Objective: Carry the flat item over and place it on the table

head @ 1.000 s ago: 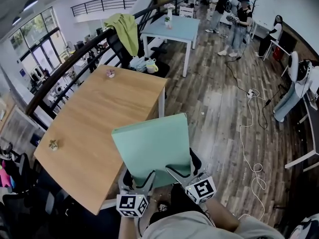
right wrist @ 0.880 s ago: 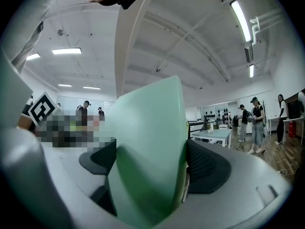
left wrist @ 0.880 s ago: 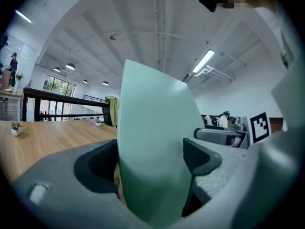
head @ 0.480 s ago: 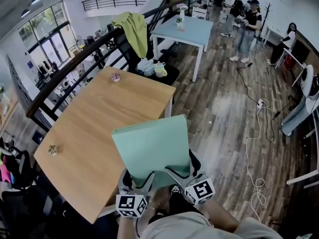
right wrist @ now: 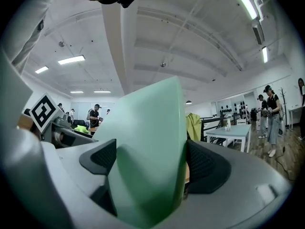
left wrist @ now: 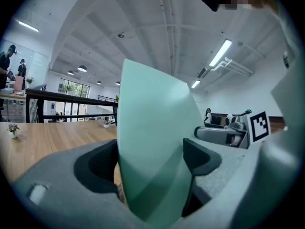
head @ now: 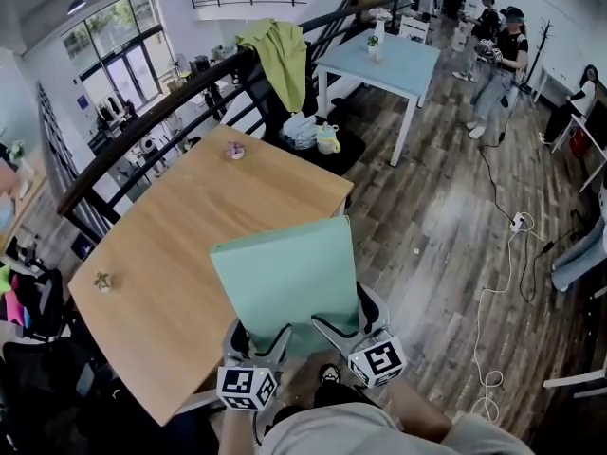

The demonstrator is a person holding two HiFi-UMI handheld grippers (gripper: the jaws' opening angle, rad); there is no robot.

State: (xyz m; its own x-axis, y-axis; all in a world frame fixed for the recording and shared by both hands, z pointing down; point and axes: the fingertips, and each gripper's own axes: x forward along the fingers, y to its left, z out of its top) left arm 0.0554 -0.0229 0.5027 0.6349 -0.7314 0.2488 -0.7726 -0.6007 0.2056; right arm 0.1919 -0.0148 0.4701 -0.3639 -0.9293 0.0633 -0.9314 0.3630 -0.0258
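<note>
A flat mint-green board [head: 285, 273] is held tilted in the air, over the near right corner of the wooden table [head: 180, 226]. My left gripper [head: 268, 339] is shut on the board's near edge at the left, my right gripper [head: 327, 327] shut on it at the right. In the left gripper view the green board [left wrist: 152, 151] fills the gap between the two dark jaws. The right gripper view shows the same board [right wrist: 147, 166] pinched between its jaws. The board hides part of the table's corner.
Two small objects lie on the wooden table, one at the far end [head: 234, 150] and one at the left [head: 102, 280]. A black railing [head: 171, 112] runs behind it. A light-blue table [head: 379, 60] stands beyond, people [head: 498, 36] farther off, cables [head: 493, 282] on the floor.
The view has shifted so the wooden table sits more to the right and closer. The board stays held the same way in both grippers.
</note>
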